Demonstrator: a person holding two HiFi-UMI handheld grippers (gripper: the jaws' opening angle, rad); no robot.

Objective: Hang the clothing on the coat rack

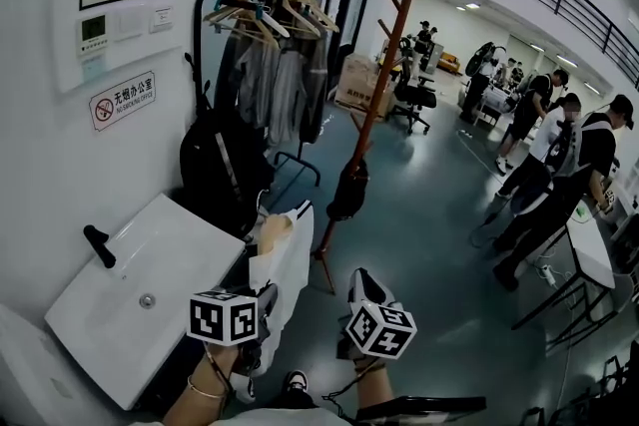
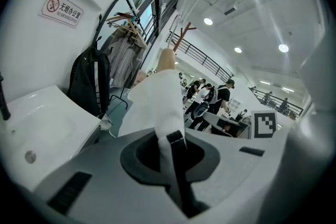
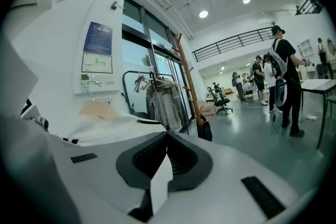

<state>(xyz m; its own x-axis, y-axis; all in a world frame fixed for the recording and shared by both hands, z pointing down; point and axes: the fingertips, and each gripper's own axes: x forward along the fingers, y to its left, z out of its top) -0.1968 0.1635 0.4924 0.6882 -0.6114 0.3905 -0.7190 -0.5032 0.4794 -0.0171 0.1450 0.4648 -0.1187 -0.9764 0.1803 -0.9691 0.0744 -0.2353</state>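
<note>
Left gripper (image 2: 173, 147) clamped on white garment (image 2: 157, 99), right gripper (image 3: 157, 186) pinching its edge

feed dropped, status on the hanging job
Shut on white garment: left gripper, right gripper. Garment on hanger, not yet on coat rack. Rack carries black bag.

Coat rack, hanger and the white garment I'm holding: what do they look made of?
Coat rack: probably wood, given its reddish-brown colour, smooth finish and angled pegs off a single pole. Hanger: pale, matte wood, judging by its tan colour. White garment: soft, matte fabric that folds and drapes over the hanger. Its fibre can't be told from here.
</note>
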